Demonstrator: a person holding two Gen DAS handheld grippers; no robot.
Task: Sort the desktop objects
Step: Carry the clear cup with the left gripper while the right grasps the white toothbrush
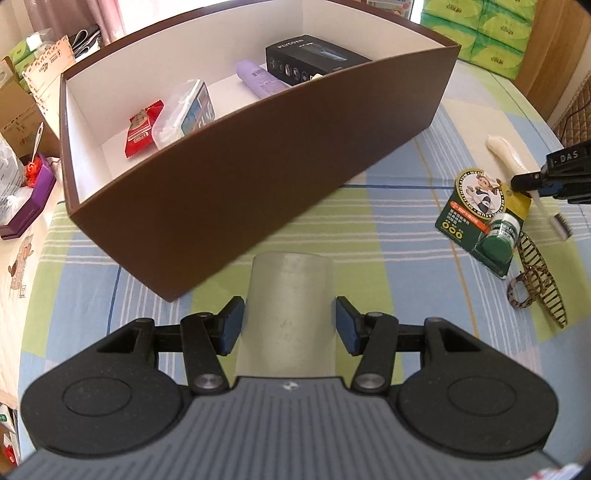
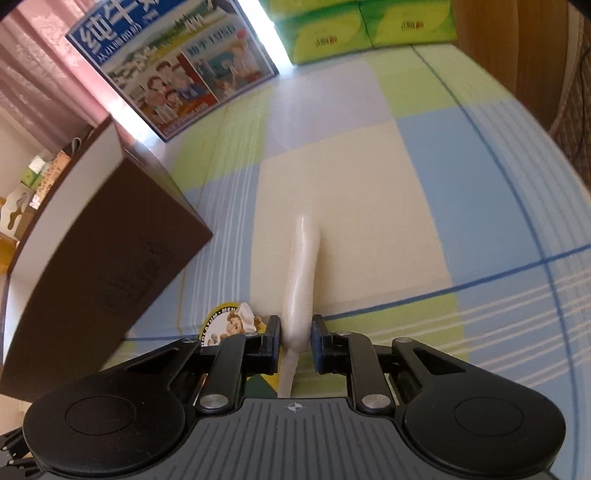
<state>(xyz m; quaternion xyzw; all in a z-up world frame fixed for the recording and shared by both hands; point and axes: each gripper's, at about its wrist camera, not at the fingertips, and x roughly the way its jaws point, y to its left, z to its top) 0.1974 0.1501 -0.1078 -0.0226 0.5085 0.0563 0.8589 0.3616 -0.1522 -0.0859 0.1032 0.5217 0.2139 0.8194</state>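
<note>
My left gripper (image 1: 290, 325) is shut on a frosted grey cup (image 1: 290, 295), just in front of the brown storage box (image 1: 236, 177). The box holds a red snack packet (image 1: 142, 129), a clear plastic case (image 1: 184, 112), a purple tube (image 1: 258, 79) and a black carton (image 1: 314, 61). My right gripper (image 2: 295, 339) is shut on the handle of a white toothbrush (image 2: 301, 273), low over the checked cloth; it also shows in the left wrist view (image 1: 532, 181). A green balm card (image 1: 480, 218) lies beside the toothbrush (image 1: 506, 155).
A tortoiseshell hair clip (image 1: 535, 284) lies right of the balm card. Green tissue packs (image 2: 362, 26) and a blue milk carton (image 2: 173, 62) stand at the table's far edge. Cardboard boxes (image 1: 37, 85) and a purple case (image 1: 29, 206) sit left of the table.
</note>
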